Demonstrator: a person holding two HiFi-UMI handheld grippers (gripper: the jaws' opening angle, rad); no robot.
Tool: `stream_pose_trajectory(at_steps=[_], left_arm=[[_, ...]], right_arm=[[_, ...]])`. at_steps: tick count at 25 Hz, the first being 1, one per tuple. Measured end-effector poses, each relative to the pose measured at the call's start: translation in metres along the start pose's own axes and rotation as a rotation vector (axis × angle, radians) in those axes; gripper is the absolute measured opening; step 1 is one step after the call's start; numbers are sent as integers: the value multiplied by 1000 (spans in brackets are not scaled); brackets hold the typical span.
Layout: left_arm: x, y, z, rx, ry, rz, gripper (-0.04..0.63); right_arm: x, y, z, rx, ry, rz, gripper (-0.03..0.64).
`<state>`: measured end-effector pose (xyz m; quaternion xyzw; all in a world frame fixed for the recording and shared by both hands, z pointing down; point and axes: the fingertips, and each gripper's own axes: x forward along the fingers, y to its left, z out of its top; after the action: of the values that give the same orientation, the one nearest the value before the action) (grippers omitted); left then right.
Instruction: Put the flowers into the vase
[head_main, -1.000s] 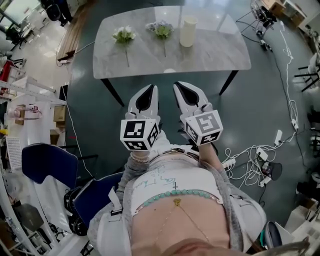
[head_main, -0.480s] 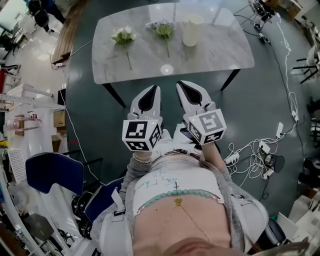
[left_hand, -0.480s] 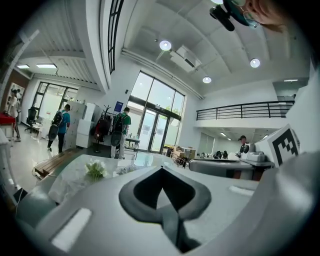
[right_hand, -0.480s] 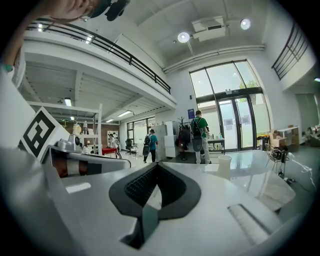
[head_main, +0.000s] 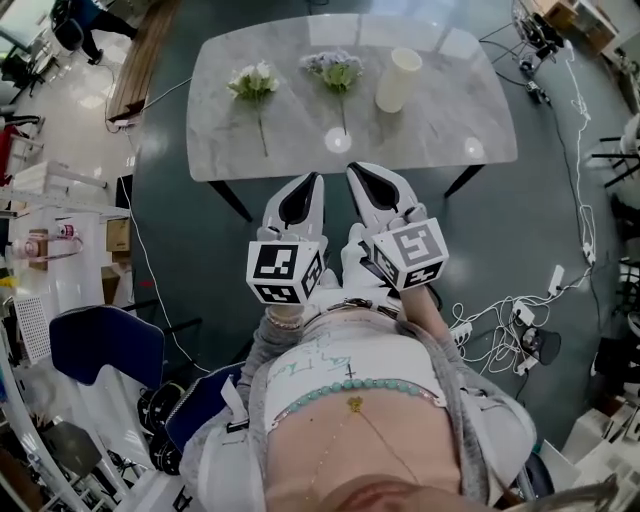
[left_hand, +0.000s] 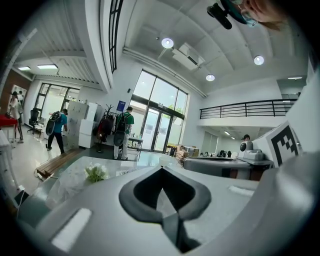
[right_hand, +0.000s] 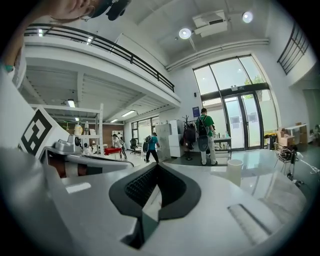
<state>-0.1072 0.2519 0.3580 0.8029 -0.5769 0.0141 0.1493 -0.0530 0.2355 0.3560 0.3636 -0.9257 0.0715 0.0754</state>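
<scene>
Both tools are empty, jaws closed together: the left gripper (head_main: 311, 180) and right gripper (head_main: 357, 172) are side by side, short of the table (head_main: 450, 125). Well ahead of their tips lie two flowers, stems pointing back toward the jaws: a white flower (head_main: 253, 82) ahead-left of the left gripper, a pale flower (head_main: 338, 70) almost straight ahead between the two. The vase (head_main: 397, 80) stands upright ahead-right of the right gripper. Each flower looks light and soft-headed (possibly artificial; I cannot tell), so pinch the thin stem gently at mid-length, never the bloom; it may roll on the smooth top.
</scene>
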Motion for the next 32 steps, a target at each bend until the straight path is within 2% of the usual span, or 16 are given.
stream_pose_trajectory(at_steps=[12, 19, 25, 32], left_arm=[[82, 1, 30, 20, 11, 29, 2], [116, 7, 39, 8, 14, 86, 2], [135, 14, 36, 2, 14, 139, 2], [143, 22, 34, -13, 36, 162, 2]], right_arm=[[42, -71, 26, -2, -18, 67, 23], [63, -100, 36, -17, -19, 141, 23], [78, -117, 33, -25, -8, 193, 23], [89, -123, 30, -17, 7, 217, 24]])
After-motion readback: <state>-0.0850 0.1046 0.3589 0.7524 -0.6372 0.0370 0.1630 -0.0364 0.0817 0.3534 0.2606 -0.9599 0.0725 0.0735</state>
